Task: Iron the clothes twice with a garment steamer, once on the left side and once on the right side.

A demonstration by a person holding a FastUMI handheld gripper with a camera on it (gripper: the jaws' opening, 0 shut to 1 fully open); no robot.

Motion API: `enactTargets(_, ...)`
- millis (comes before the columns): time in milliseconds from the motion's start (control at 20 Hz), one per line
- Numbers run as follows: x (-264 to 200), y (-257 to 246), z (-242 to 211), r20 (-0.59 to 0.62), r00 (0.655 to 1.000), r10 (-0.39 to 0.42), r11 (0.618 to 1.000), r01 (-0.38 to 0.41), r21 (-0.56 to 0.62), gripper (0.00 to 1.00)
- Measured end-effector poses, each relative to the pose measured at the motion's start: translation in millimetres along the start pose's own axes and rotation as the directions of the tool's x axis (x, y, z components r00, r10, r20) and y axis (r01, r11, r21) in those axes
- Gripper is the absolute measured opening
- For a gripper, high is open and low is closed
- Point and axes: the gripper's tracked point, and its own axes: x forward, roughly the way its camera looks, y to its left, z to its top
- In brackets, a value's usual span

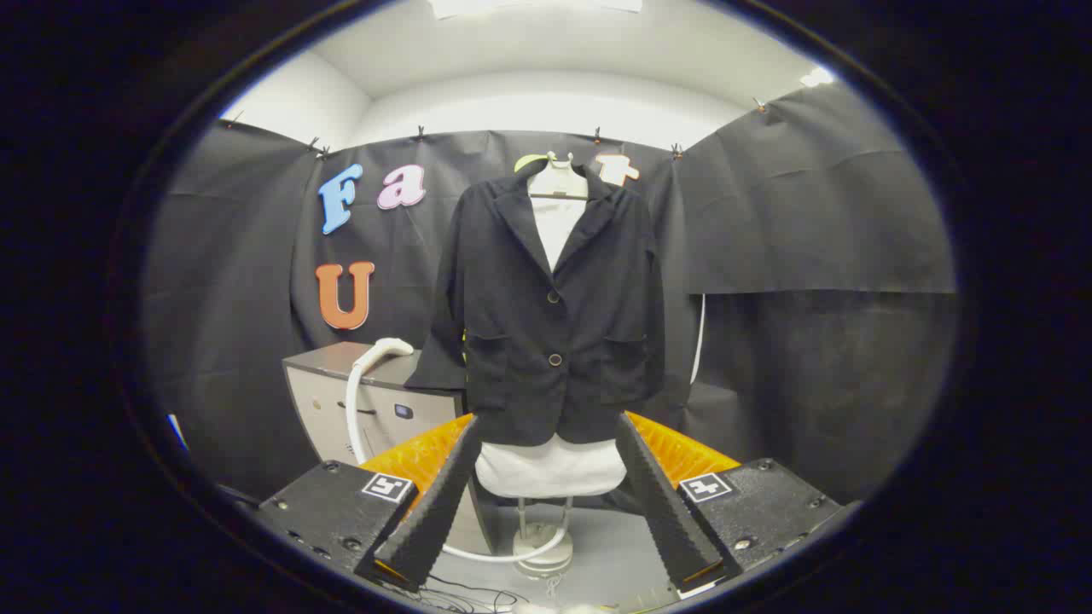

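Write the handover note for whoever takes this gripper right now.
Gripper: open, fingers spread wide, holding nothing.
Black jacket: buttoned, hanging on a white dress form straight ahead, beyond the fingers.
Steamer head: resting on the grey cabinet to the left of the jacket; its white hose drops down the cabinet front and curls round the form's stand.
Done: nothing that shows; steamer not picked up.
Left: grasp the steamer head, one pass on the jacket's left side, one on the right.

jacket (550, 315) on mannequin (550, 467), steamer head (384, 350) on cabinet (375, 409) beside
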Motion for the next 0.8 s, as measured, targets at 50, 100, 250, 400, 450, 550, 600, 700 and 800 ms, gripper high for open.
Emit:
enactTargets(50,-0.6,0.7,1.0,-0.001,1.000,0.006,1.000,-0.006,0.001,0.99)
enactTargets(100,-1.5,2.7,4.1,0.000,1.000,0.008,1.000,-0.008,0.004,0.99)
enactTargets(250,2.6,17.4,5.0,-0.004,1.000,0.009,1.000,-0.009,0.005,0.99)
enactTargets(400,3.3,24.5,2.7,-0.025,1.000,0.013,1.000,-0.013,-0.003,0.99)
enactTargets(450,4.4,24.4,3.2,-0.027,1.000,0.011,1.000,-0.011,-0.003,0.99)
enactTargets(550,5.6,30.3,1.6,-0.029,0.999,0.016,1.000,-0.017,-0.004,0.99)
enactTargets(600,6.2,30.3,1.2,-0.032,0.999,0.017,1.000,-0.017,-0.004,0.99)
enactTargets(700,4.8,34.9,2.5,-0.029,0.999,0.019,1.000,-0.019,-0.004,0.99)
enactTargets(800,5.3,38.8,1.4,-0.034,0.999,0.020,1.000,-0.021,-0.006,0.99)
